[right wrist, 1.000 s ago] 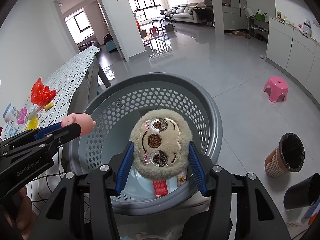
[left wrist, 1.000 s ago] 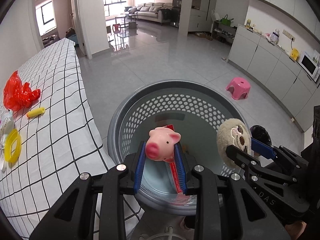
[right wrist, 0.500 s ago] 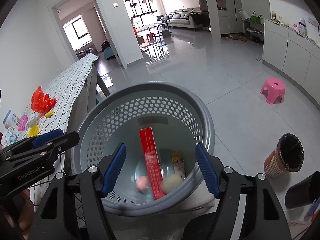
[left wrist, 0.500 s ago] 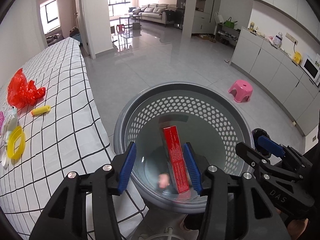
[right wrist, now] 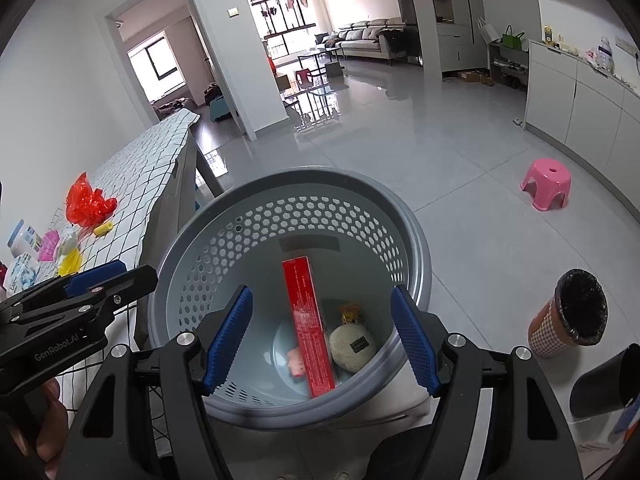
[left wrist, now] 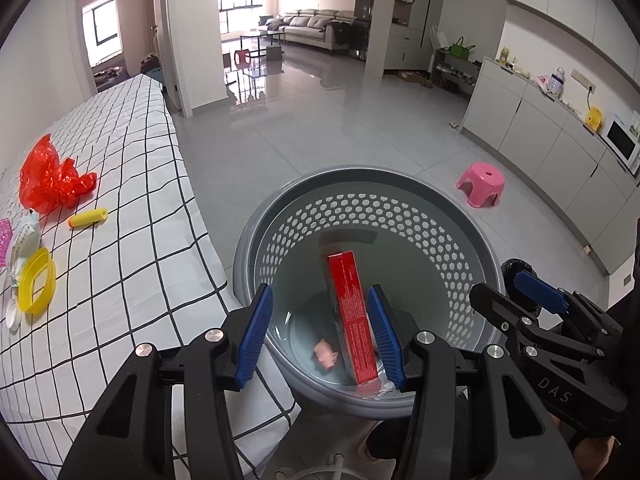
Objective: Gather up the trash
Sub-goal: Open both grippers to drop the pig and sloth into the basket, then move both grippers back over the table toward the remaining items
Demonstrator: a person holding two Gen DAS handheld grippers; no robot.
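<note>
A grey perforated basket (left wrist: 360, 184) (right wrist: 304, 178) stands on the floor beside the table. Inside it lie a long red box (left wrist: 352, 320) (right wrist: 308, 320), a pink pig toy (left wrist: 326, 354) (right wrist: 296, 364) and a beige plush toy (right wrist: 354, 342) with its face turned down. My left gripper (left wrist: 320, 290) hangs over the basket's near rim, open, with nothing between its blue pads. My right gripper (right wrist: 320, 292) is also above the basket, open wide and empty. Each wrist view shows the other gripper at its edge: the right gripper (left wrist: 496, 286), the left gripper (right wrist: 132, 274).
The table with a checked cloth (left wrist: 120, 200) is left of the basket and carries a red plastic bag (left wrist: 48, 180), a yellow tube (left wrist: 88, 217), a yellow ring (left wrist: 36, 286) and packets. A pink stool (left wrist: 480, 184) and a small lined bin (right wrist: 572, 312) stand on the grey floor.
Both grippers opened. The pig toy left the left gripper and the plush toy left the right one; both fell into the basket and now lie at its bottom beside the red box.
</note>
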